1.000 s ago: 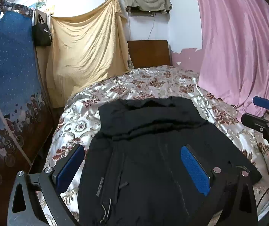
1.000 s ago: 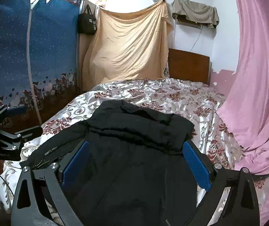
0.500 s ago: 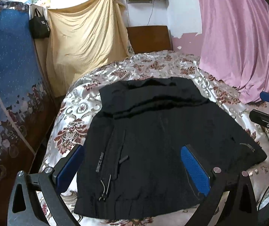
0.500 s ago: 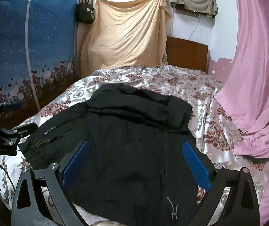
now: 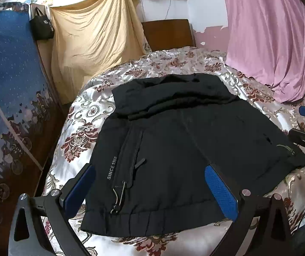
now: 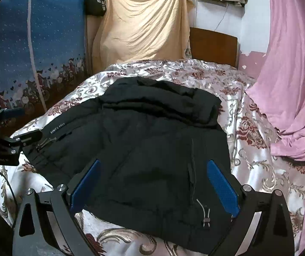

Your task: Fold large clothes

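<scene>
We find the left gripper (image 5: 150, 189) released, fingers spread wide above the near hem of the black jacket (image 5: 180, 145), gripping nothing. The right gripper (image 6: 154, 183) is likewise released. Ahead of both, the jacket lies folded on the floral bedspread (image 5: 173, 61), its drawcord toggle (image 6: 206, 220) between the right fingers.

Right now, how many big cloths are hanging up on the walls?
3: a yellow sheet in the middle behind the bed, a pink curtain on the right, and a blue starry cover on the left. More may be hidden.
</scene>
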`<state>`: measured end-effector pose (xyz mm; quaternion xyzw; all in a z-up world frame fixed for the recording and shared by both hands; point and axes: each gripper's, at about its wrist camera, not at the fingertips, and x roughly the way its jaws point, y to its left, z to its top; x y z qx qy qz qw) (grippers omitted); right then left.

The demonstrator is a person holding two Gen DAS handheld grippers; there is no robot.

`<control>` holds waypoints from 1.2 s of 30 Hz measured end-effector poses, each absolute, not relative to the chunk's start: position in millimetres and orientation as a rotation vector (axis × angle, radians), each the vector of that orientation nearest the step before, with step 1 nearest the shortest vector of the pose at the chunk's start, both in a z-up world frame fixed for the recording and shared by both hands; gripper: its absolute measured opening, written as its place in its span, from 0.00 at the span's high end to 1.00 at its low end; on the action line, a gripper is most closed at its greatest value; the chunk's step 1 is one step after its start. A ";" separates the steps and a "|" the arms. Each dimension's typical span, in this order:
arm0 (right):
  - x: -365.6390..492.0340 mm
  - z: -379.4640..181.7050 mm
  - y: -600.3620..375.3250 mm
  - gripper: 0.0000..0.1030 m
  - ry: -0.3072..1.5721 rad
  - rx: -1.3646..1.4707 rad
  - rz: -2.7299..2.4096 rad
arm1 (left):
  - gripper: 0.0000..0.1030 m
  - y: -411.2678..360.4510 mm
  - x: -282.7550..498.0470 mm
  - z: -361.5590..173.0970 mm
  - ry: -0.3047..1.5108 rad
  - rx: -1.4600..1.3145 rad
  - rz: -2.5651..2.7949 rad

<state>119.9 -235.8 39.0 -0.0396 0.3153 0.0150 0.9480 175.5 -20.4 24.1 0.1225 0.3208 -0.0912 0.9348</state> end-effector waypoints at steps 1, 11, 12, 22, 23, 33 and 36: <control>119.5 36.8 -237.1 0.06 0.646 -0.079 0.025 | 0.00 -19.2 175.5 22.2 0.662 0.250 -0.185; 115.5 20.3 -248.3 0.06 0.700 -0.097 0.009 | 0.00 6.3 173.2 -4.5 0.738 0.300 -0.255; 115.7 17.9 -249.6 0.06 0.712 -0.103 0.010 | 0.00 9.5 171.8 -8.2 0.743 0.313 -0.266; 116.4 -24.7 -263.7 0.06 0.894 -0.138 0.036 | 0.00 16.8 170.4 -43.4 0.877 0.454 -0.383; 114.4 -27.6 -264.2 0.06 0.902 -0.129 0.052 | 0.00 16.7 170.6 -45.1 0.887 0.462 -0.393; 109.1 -44.9 -266.6 0.06 0.970 -0.135 0.116 | 0.00 9.6 180.6 -62.6 0.965 0.569 -0.393; 111.7 -45.3 -267.6 0.02 0.977 -0.131 0.112 | 0.00 5.4 181.3 -64.8 0.959 0.589 -0.377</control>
